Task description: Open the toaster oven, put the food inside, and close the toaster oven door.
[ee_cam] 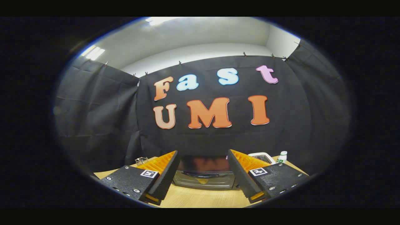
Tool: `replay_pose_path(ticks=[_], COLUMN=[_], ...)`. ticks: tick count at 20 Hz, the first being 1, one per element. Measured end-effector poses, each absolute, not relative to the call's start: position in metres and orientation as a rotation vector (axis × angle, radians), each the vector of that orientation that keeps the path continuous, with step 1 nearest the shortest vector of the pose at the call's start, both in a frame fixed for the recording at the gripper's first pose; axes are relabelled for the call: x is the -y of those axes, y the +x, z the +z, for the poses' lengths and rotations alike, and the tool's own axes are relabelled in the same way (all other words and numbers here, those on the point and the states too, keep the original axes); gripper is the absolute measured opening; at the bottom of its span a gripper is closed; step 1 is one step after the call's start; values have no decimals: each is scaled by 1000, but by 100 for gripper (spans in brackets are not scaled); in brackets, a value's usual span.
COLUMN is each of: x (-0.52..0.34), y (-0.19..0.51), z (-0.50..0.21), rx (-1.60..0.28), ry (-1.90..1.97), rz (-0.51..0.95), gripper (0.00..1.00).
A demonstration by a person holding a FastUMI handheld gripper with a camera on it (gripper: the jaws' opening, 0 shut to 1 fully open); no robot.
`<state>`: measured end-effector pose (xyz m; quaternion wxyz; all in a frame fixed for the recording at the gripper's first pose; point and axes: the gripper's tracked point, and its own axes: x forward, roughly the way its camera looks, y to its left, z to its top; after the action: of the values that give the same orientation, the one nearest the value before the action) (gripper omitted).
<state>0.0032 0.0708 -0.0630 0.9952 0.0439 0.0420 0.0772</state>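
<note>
We see one toaster oven (204, 175) beyond the gripper (203, 175) (fingers spread wide, empty), one bottle (282, 156) on the table (200, 197)

The toaster oven (204, 175) sits on the counter (200, 198) just ahead of the hand-held gripper (203, 182), framed between its spread fingers, with the booth wall behind it. A small bottle (282, 156) stands to its right, and a white tray-like item (262, 156) lies between bottle and oven

Gripper (203, 175): wedge-shaped ribbed fingers (164, 175), square markers, silver screws.
</note>
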Motion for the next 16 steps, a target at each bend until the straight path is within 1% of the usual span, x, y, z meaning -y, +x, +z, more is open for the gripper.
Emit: replay_pose_path(ticks=[6, 10, 13, 16], x=[-59, -67, -62, -68], y=[-20, -31, -33, -35], z=[-21, 5, 9, 11], rx=[45, 142, 167, 168], ry=[13, 14, 3, 1], rz=[128, 164, 147, 161], gripper=[95, 97, 97, 97])
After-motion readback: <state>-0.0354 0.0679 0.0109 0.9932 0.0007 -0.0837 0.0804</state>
